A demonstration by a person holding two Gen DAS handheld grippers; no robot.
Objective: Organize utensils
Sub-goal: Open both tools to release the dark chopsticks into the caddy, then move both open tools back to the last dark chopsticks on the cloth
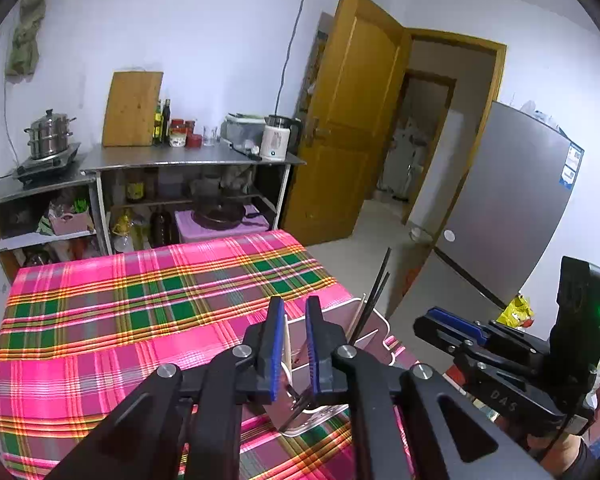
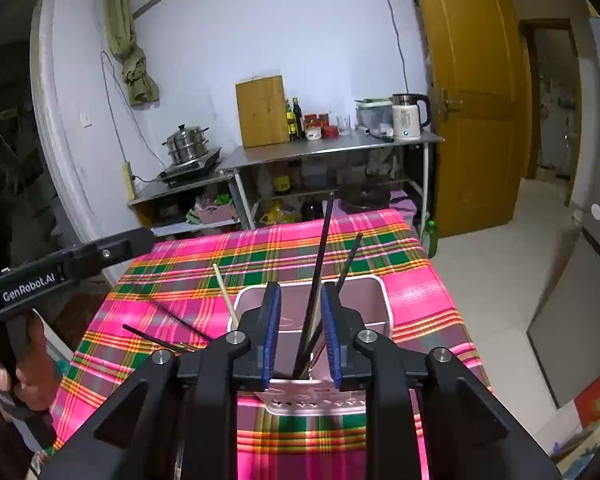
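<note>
pink holder (image 2: 374,300) base hidden behind right gripper (image 2: 300,334), chopstick (image 2: 320,264) ends unseen

Desk (image 2: 416,292) covered by a pink-and-green plaid cloth (image 2: 204,256). On it stand a pale pink utensil basket (image 2: 380,300) and, beside it, loose dark chopsticks (image 2: 156,334).

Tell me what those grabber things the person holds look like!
Each hand-held gripper is black, with two long arms, silver round bolts and blue pads on the inner faces of the fingers. The left hand-held gripper has white "GenRobot.AI" lettering on its side, seen from the right wrist. The right hand-held gripper has a small green light and embossed letters on its body, seen from the left wrist.
</note>
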